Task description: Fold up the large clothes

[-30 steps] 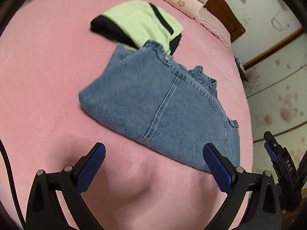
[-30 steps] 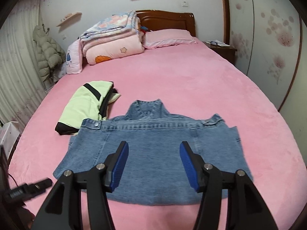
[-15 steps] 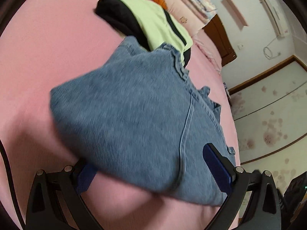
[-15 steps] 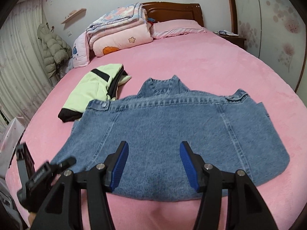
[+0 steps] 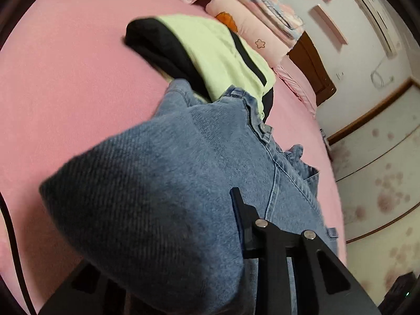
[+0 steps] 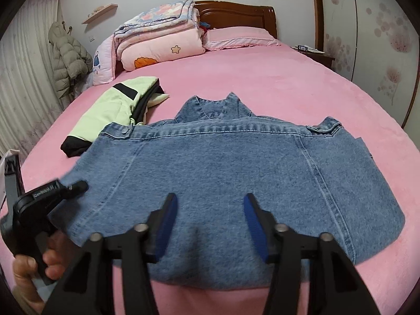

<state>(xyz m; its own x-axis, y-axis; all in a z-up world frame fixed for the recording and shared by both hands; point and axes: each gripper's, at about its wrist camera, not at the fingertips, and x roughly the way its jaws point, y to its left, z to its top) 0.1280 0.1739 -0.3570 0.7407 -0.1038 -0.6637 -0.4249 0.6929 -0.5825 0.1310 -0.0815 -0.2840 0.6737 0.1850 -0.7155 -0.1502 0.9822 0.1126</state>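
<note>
While the left gripper (image 5: 210, 236) is sitting at the near left corner of the denim jacket (image 6: 236, 173), cloth is bunching up over its left finger and hiding it, so only the right finger (image 5: 240, 210) is showing; it looks clamped on the corner. In the right view its black body (image 6: 39, 204) is showing with the hand (image 6: 34, 265) wrapping the handle. The right gripper (image 6: 210, 225) is hovering low over the jacket's near hem, jaws spread wide and holding nothing.

Jacket is lying flat on the pink bed (image 6: 288, 84), collar pointing toward the headboard (image 6: 236, 13). Folded green top (image 6: 115, 107) is sitting just beside its far left shoulder, edges touching. Stacked quilts (image 6: 160, 42) and a pillow (image 6: 241, 36) are piling up at the head end, a puffy coat (image 6: 68, 57) is hanging on the left wall, and a nightstand (image 6: 317, 57) is standing to the right
</note>
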